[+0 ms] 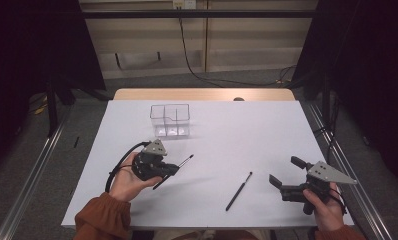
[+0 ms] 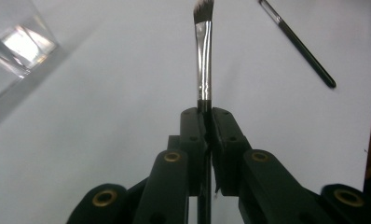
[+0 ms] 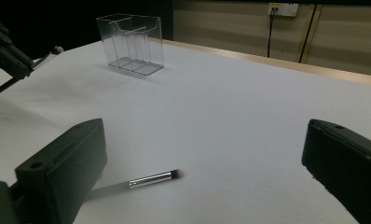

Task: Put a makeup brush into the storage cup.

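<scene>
Slippage is the main risk: left tool [image 2: 205, 122] pinches a thin makeup brush [image 2: 203, 56] by its handle, held above the bench [image 1: 267, 130], short of the clear organizer [image 1: 170, 120]. Right tool [image 3: 207, 158] is wide open over the second brush [image 3: 153, 178]; a skewed approach could roll it.

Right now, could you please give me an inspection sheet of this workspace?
Surface: white table, bare in most places.
Job's things: held brush, off the table; loose brush lying flat; clear organizer upright, looks empty.
Clutter: nothing seen.
Grippers: left gripper shut on held brush; right gripper open, near loose brush.
Cables: black cable loops from left gripper; wall cable behind.
Surroundings: grey floor, dark curtains, wall socket.
</scene>
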Demonstrator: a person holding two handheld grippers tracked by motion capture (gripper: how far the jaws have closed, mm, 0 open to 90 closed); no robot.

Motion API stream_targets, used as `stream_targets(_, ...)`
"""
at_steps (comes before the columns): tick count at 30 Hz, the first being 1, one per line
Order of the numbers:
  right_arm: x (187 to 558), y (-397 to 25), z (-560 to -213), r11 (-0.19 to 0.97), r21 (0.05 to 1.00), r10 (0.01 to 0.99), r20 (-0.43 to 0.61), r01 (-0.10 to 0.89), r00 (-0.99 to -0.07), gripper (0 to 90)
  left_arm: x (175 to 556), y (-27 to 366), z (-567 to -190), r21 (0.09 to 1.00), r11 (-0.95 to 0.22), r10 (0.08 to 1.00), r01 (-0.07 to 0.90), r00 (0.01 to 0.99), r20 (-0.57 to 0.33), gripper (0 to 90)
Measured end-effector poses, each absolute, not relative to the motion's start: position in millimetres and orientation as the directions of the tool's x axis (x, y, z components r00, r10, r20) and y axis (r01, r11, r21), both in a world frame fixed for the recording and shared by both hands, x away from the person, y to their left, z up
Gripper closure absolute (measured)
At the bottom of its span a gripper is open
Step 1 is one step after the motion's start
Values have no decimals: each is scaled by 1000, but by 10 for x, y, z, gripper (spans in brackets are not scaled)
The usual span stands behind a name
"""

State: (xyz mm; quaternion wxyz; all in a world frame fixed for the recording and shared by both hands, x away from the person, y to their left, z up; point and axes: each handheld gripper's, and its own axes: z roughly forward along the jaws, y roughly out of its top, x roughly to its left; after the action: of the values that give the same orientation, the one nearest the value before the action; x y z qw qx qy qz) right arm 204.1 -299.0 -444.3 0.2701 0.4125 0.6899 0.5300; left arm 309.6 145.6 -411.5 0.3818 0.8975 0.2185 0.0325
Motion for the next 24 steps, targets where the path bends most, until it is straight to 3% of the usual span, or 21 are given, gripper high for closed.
stream_targets(24, 2044, -2986, -4442, 94, 954, 857, 67, 283, -511, 0, 3161, 1685, -3984, 859, -370, 508, 354, 851, -132, 841)
